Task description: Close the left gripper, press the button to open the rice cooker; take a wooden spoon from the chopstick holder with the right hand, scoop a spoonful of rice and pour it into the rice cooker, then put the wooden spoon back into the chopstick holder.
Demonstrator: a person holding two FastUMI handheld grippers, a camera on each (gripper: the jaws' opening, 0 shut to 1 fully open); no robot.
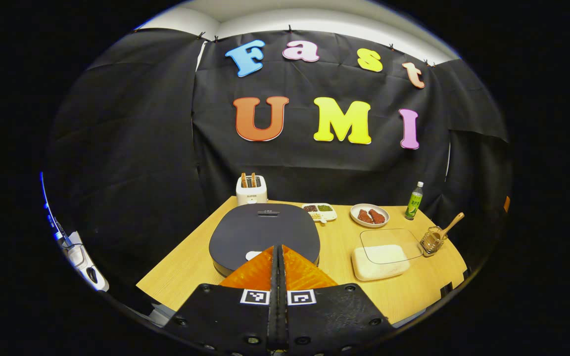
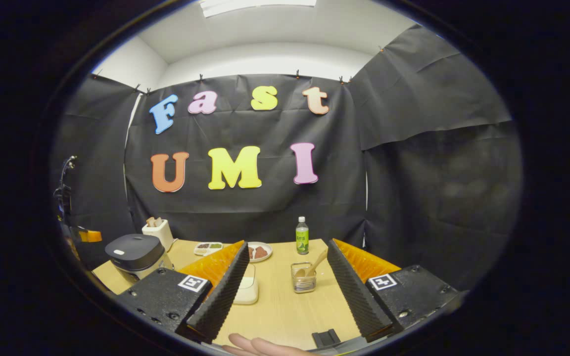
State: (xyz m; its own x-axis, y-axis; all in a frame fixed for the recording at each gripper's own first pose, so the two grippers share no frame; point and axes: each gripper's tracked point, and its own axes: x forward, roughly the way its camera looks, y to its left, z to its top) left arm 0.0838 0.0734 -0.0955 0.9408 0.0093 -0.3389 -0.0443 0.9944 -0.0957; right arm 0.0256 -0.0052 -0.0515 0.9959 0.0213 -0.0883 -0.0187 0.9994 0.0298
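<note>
Wooden spoon stands handle-up and tilted in the wire chopstick holder, between the right gripper fingers, which are spread wide and empty; likely light, stiff, smooth, so grasp mid-handle; left gripper, fingers pressed together on nothing, hovers above the closed rice cooker, whose button probably needs a firm push; rice container sits between cooker and holder.
</note>
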